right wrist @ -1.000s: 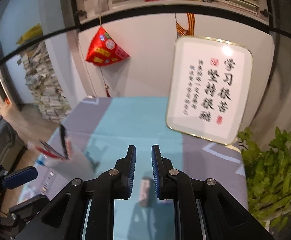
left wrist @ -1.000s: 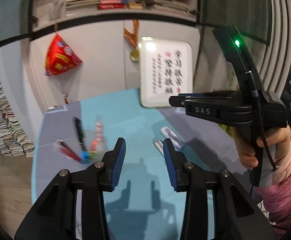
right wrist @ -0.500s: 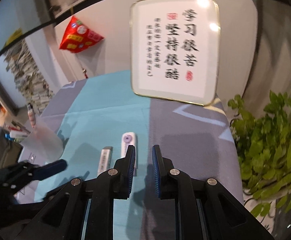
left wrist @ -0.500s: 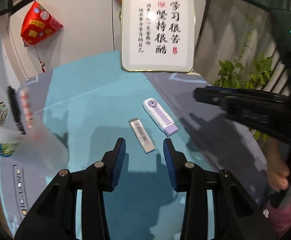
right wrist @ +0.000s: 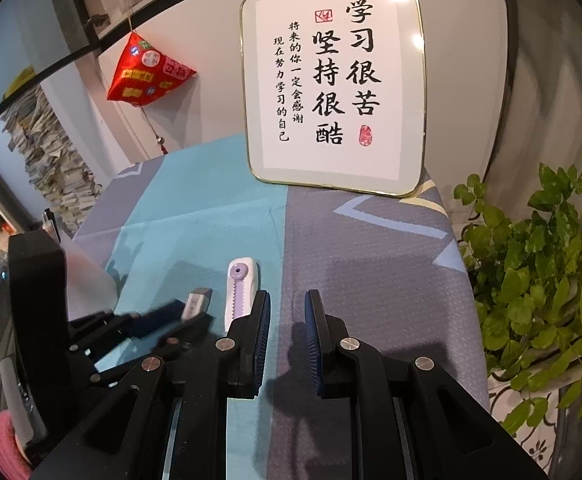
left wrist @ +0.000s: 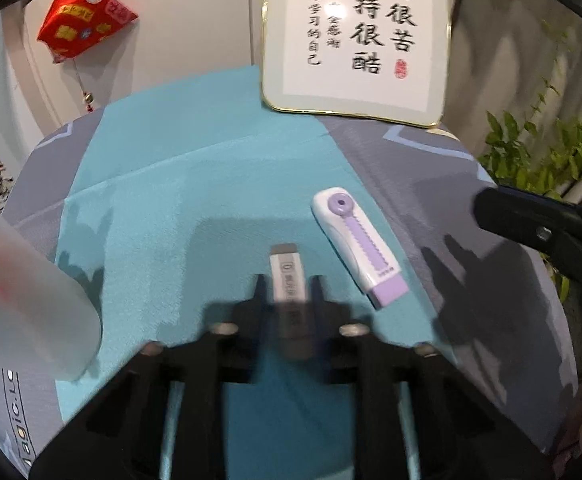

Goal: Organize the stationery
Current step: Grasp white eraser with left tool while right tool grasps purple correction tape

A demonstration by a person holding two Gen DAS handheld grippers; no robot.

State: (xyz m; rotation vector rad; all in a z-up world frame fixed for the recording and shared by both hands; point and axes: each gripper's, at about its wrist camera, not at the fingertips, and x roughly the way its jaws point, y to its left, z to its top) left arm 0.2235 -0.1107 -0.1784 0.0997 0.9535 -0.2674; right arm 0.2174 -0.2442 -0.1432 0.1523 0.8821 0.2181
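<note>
The left gripper [left wrist: 287, 292] has just been closing its jaws, and the small flat grey-and-white eraser [left wrist: 287, 268] lies between them on the teal and grey table mat [left wrist: 163, 216]; the blur hides whether the pads press it. Just beside lies the white and purple retractable eraser [left wrist: 359, 248]. The right gripper [right wrist: 287, 312] hovers narrow and empty.
</note>
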